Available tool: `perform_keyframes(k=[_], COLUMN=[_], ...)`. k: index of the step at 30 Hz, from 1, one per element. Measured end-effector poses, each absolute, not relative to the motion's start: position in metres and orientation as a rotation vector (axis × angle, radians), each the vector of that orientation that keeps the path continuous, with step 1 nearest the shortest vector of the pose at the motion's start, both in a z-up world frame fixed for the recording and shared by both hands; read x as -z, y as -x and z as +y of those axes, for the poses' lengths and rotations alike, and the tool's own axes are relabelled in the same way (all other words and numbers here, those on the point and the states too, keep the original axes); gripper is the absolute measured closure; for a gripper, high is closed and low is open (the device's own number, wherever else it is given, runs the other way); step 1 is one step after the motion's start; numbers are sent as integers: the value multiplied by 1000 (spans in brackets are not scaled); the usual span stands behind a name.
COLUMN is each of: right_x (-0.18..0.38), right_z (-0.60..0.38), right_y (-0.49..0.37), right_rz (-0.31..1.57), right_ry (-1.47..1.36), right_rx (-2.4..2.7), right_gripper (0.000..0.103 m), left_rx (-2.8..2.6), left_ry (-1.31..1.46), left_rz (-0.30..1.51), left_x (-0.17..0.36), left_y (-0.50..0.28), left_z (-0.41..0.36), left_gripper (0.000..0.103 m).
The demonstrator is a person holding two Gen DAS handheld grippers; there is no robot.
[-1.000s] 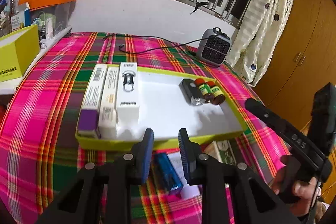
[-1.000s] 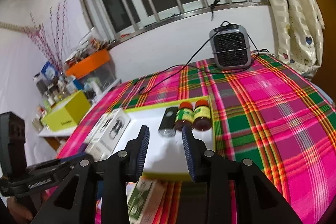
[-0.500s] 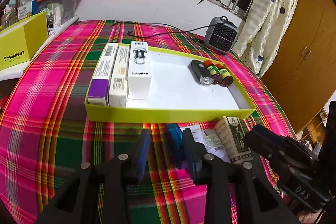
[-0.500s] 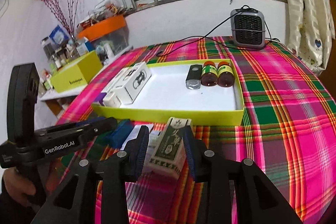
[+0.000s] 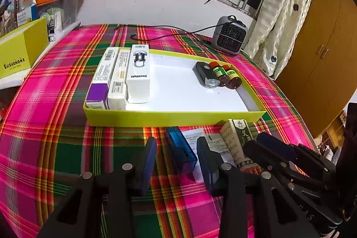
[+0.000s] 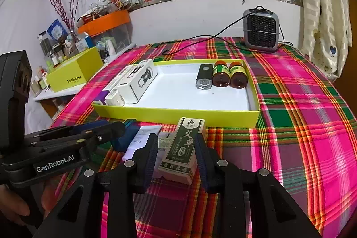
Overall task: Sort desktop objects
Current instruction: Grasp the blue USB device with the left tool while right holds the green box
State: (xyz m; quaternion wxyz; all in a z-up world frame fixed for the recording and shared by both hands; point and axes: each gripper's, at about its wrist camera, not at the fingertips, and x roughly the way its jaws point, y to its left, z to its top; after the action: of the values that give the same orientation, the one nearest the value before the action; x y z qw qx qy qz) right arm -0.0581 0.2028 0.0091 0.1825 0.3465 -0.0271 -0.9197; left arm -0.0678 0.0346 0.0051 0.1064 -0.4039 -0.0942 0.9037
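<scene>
Since a second ago, both your grippers have come down from over the tray to the items before it. Your left gripper (image 5: 176, 155) has just been opening and stands released around the translucent blue plastic box (image 5: 181, 150), pads clear. Your right gripper (image 6: 177, 153) straddles the green-and-cream printed carton (image 6: 184, 150); whether it presses, I cannot tell. Beyond, on the plaid tablecloth (image 6: 301, 126), the lime-green shallow tray (image 6: 178, 118) holds three long boxes (image 5: 120, 77), a black torch (image 6: 203, 78) and two amber bottles (image 6: 229, 76).

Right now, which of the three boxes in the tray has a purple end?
The leftmost box, against the tray's left wall. The two boxes beside it are white.
</scene>
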Motion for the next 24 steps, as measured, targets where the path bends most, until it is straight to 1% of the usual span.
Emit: perform_keyframes(k=[13,16,18,24], right_x=[-4,-2,-2,1], right_z=[199,199,199,197], right_y=[59,60,61,63], right_rz=[-38,-35,-38,-37], right_ry=[-1008,-1020,-1028,-1054], right_rx=[2622,2617,2614,2607], right_gripper=[68,68,68,67], left_rx=[-2638,-2639,-2636,-2637], left_ry=[1232,1239,1243,1265], left_rz=[-274,-280,-285,-283], left_x=[4,5,6,9], left_y=[70,71,71,74], left_z=[42,41,41,41], left_gripper=[66,71,76,82])
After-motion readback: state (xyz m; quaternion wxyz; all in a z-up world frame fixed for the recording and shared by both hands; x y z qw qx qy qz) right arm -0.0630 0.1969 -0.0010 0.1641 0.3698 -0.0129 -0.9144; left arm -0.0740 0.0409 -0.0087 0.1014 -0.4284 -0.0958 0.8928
